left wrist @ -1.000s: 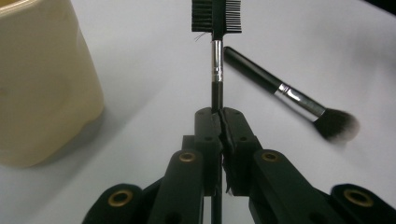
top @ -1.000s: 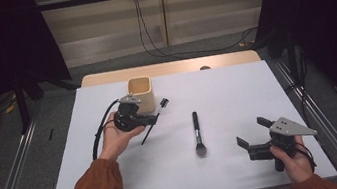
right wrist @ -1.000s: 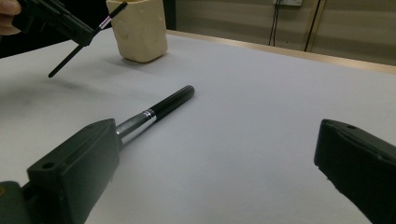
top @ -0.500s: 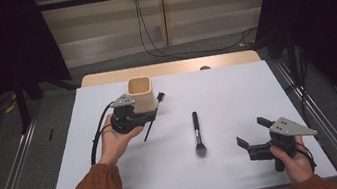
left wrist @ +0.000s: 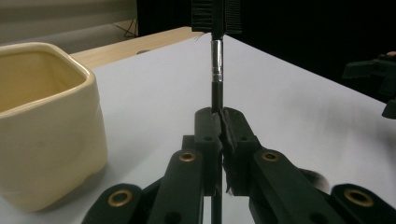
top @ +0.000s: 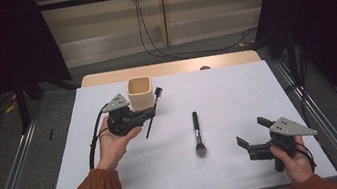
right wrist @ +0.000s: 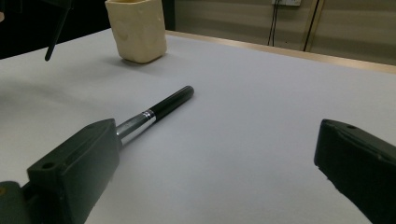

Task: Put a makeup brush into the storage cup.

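Left gripper (top: 151,111) raised off the white table (top: 236,89), clamped on a thin black brush (top: 153,112). Jaws pressed together around its handle in the left gripper view, silver ferrule and flat dark head (left wrist: 215,14) above them. Brush held just beside the cream square cup (top: 140,91), at its right wall, lower tip clear of the tabletop. Cup well inside the far wooden edge (top: 167,68).

Right gripper (top: 253,132) near the front right corner, jaws spread wide, gripping nothing (close to the table's near edge). Second brush, a black-handled powder brush (top: 197,133), flat on mid-table, bristles toward the person, apart from both grippers. Bare white surface wide on the far right.
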Available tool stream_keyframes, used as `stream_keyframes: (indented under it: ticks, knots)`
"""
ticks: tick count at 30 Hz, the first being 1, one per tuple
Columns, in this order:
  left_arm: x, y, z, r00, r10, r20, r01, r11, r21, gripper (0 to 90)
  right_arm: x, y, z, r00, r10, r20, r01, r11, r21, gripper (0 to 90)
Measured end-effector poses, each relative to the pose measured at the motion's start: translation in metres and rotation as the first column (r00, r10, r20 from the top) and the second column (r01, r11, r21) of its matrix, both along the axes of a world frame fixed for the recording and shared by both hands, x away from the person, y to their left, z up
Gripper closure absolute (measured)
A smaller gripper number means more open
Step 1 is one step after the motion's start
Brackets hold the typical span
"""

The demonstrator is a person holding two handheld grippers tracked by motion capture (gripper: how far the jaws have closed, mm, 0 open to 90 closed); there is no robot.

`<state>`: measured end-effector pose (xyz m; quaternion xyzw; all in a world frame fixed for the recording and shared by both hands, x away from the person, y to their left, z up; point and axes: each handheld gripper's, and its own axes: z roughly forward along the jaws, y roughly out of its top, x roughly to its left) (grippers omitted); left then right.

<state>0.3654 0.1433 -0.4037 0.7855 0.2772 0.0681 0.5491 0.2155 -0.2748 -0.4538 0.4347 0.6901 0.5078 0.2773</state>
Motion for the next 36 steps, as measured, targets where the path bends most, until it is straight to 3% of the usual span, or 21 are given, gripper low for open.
stream_keyframes:
  ticks: [12,36]
  knots:
    - [-0.004,0.010,0.016,0.9968,0.067,0.045,-0.062,0.9939,-0.091,85.7,0.000,0.000,0.000,1.0000,-0.002,0.004,0.002,1.000,0.006,0.0]
    - [0.012,0.026,0.057,0.9835,0.131,0.124,-0.117,0.9866,-0.113,85.7,0.000,0.000,0.000,0.9999,-0.006,0.015,0.006,1.000,0.027,0.0]
